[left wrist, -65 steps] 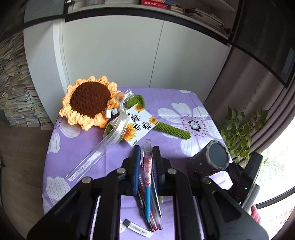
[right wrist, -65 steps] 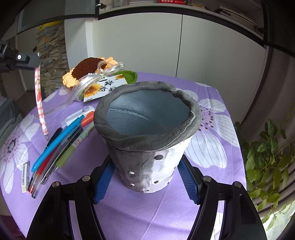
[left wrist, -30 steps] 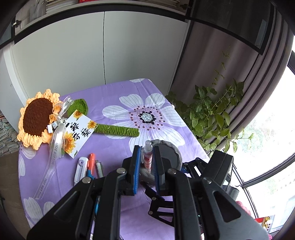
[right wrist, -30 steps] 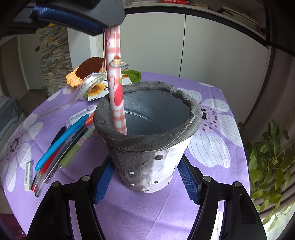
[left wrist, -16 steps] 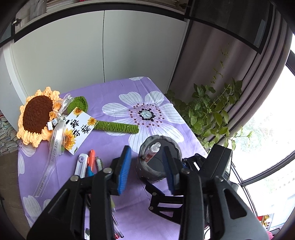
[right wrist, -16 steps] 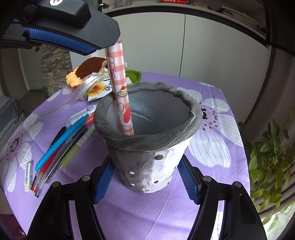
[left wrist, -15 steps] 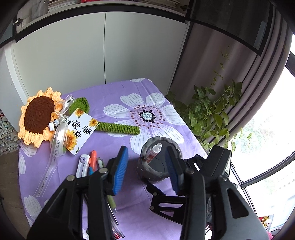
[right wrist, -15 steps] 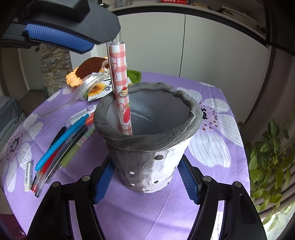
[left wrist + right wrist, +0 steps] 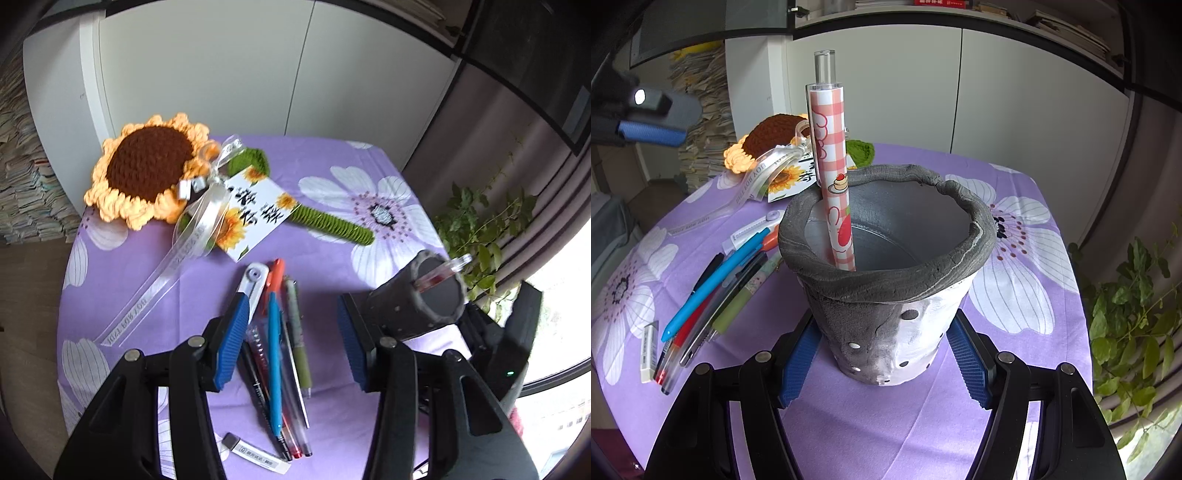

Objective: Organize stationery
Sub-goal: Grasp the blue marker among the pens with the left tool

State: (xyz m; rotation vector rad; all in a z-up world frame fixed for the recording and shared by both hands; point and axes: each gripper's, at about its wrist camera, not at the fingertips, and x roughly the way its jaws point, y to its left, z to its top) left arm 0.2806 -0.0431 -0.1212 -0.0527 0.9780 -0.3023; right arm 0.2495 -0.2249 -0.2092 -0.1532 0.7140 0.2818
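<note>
While the right claw [image 9: 882, 363] grips the pen pot [image 9: 886, 295], checked pen [image 9: 833, 166] inside, left claw [image 9: 291, 341] wide over loose pens [image 9: 275, 354].

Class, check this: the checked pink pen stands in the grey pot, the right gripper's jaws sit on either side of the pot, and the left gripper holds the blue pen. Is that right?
One error: the left gripper holds nothing. Its jaws are open above the blue pen, which lies on the table with the others, as the left wrist view shows. The checked pink pen does stand in the grey pot, between the right gripper's jaws.
</note>
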